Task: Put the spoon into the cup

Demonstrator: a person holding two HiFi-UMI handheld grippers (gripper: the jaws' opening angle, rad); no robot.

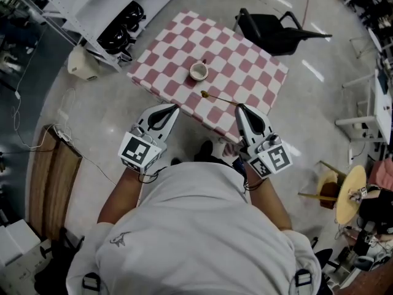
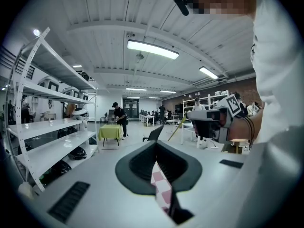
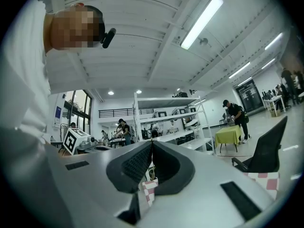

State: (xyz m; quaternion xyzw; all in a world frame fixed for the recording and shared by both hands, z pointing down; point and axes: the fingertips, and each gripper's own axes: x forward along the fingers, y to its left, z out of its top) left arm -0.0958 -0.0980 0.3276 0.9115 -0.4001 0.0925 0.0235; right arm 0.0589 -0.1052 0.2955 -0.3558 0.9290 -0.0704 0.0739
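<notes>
Both grippers, left [image 1: 172, 109] and right [image 1: 241, 108], are held pressed together and empty. The spoon [image 1: 218, 98] is laid on the checked table [image 1: 249, 59], long axis left-right, its right end just beyond the nearer right gripper; the cup [image 1: 198, 71] stands farther, leftward.

Head view overhead, gripper views low, sharing checkered table [image 1: 239, 60]

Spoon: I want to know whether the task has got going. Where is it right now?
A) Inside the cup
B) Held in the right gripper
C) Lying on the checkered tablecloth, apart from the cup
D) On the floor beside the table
C: the spoon lies flat on the checkered tablecloth, apart from the cup. The left gripper and right gripper are both shut on nothing.
</notes>
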